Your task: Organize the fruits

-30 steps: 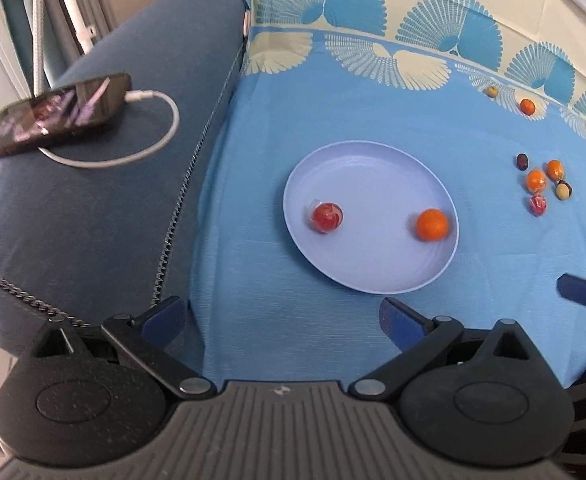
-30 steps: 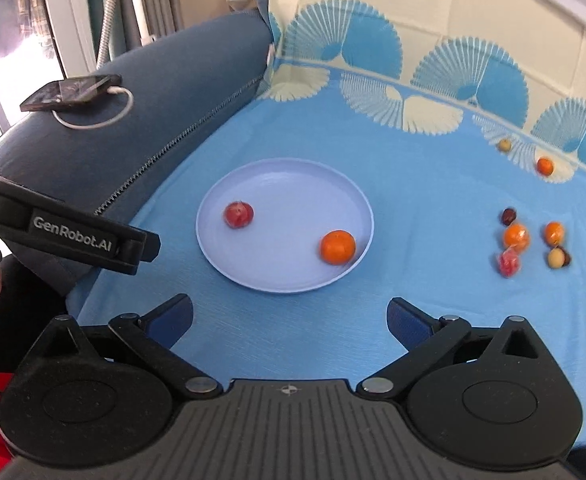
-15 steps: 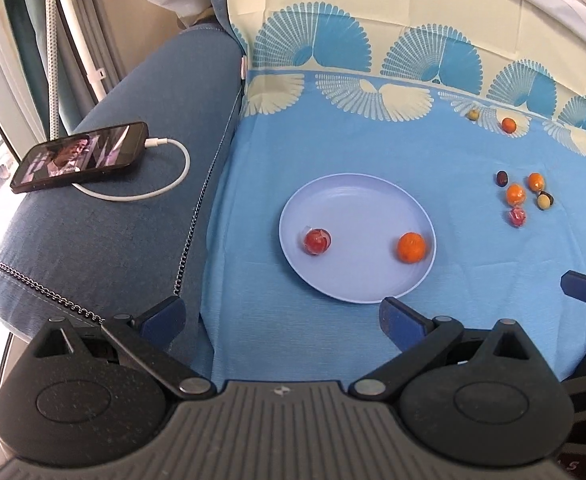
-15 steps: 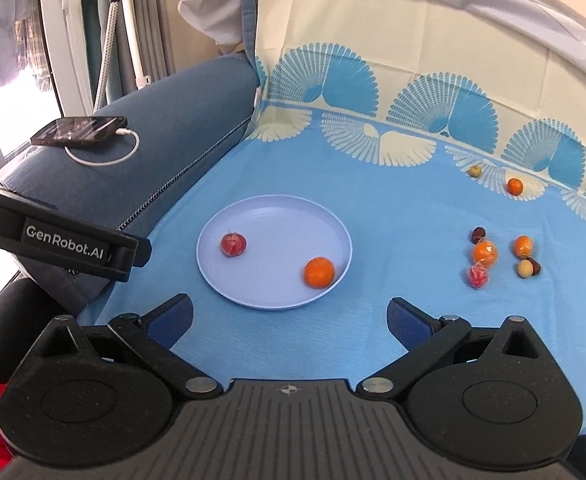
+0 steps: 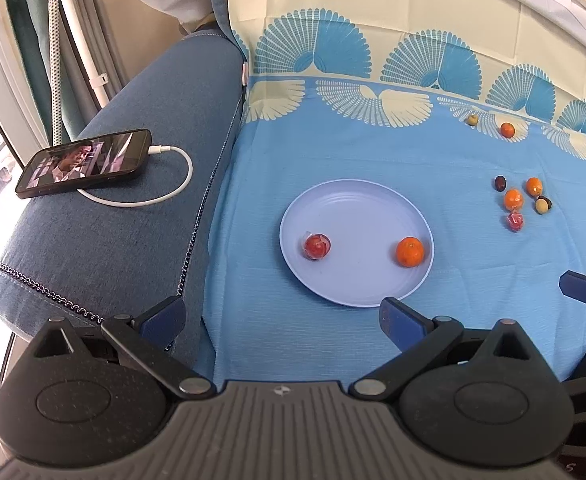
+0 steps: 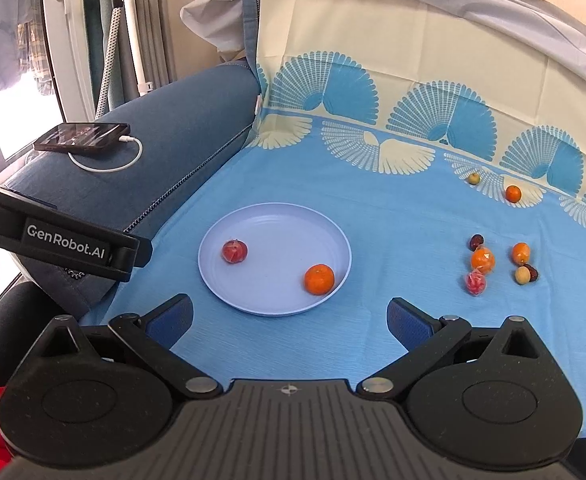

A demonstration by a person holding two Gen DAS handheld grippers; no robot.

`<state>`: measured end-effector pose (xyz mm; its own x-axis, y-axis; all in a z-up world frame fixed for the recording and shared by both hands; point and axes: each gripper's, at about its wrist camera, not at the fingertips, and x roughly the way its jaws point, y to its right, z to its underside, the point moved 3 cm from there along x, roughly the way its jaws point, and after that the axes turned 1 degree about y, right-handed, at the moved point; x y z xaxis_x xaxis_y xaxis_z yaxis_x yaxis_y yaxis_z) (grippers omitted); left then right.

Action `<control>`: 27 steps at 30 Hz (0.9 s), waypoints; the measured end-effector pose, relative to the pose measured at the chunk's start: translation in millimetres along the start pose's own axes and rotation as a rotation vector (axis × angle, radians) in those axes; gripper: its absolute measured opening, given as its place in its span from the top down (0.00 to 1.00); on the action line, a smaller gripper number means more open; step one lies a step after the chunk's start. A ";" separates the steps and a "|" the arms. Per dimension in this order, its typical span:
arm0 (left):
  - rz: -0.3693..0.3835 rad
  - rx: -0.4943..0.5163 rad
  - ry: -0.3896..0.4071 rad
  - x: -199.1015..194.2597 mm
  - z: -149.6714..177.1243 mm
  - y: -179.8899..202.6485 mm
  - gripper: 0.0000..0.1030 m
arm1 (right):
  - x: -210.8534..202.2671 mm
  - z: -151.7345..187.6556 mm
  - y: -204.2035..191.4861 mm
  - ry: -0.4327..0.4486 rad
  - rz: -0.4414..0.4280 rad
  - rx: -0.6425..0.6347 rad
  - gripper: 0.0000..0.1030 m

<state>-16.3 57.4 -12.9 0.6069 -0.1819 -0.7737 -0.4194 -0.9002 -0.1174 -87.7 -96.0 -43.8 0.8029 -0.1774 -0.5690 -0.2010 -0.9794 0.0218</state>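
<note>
Left wrist view takes in a sofa covered by a blue cloth (image 5: 373,160) with a fan pattern along its far edge; the bare denim armrest (image 5: 113,232) lies to the left. On the cloth sits a pale lilac plate (image 5: 357,208), near and central. The left gripper (image 5: 281,316) hovers at the near edge of the cloth, its jaws spread wide with nothing between them; its right finger (image 5: 401,316) overlaps the plate's near rim in this view. The right gripper (image 6: 289,316) hangs likewise near the plate's near edge, jaws wide and empty.

A phone (image 5: 85,162) with a lit screen rests on the armrest, a white cable (image 5: 153,196) looping from its right end.

Inside the plate lie two fruits, well apart: an orange (image 5: 410,251) at the right by the rim and a red fruit (image 5: 317,246) in a clear wrapper at the left. To the right of the plate, on the cloth, is a loose cluster of small fruits (image 5: 519,200): two oranges, a wrapped red one, a dark one and a pale one with a dark one just beside it. Farther off, on the fan border, a small orange (image 5: 507,130) and a pale yellowish fruit (image 5: 471,120) lie near each other.
</note>
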 end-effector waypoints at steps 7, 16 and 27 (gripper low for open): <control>0.003 0.005 0.002 -0.3 -0.3 0.6 0.00 | 0.2 0.3 0.1 -0.003 -0.006 -0.010 0.01; 0.005 0.004 0.001 0.5 -1.7 1.1 0.00 | 2.3 0.0 0.5 -0.010 -0.012 -0.017 0.01; 0.006 0.009 -0.005 3.2 -2.9 0.8 0.00 | 4.2 0.7 -0.4 -0.012 -0.012 -0.017 0.01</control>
<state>-12.8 55.0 -13.7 0.6011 -0.1855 -0.7774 -0.4290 -0.8955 -0.1181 -84.6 -96.3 -46.7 0.7984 -0.1647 -0.5792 -0.1817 -0.9829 0.0289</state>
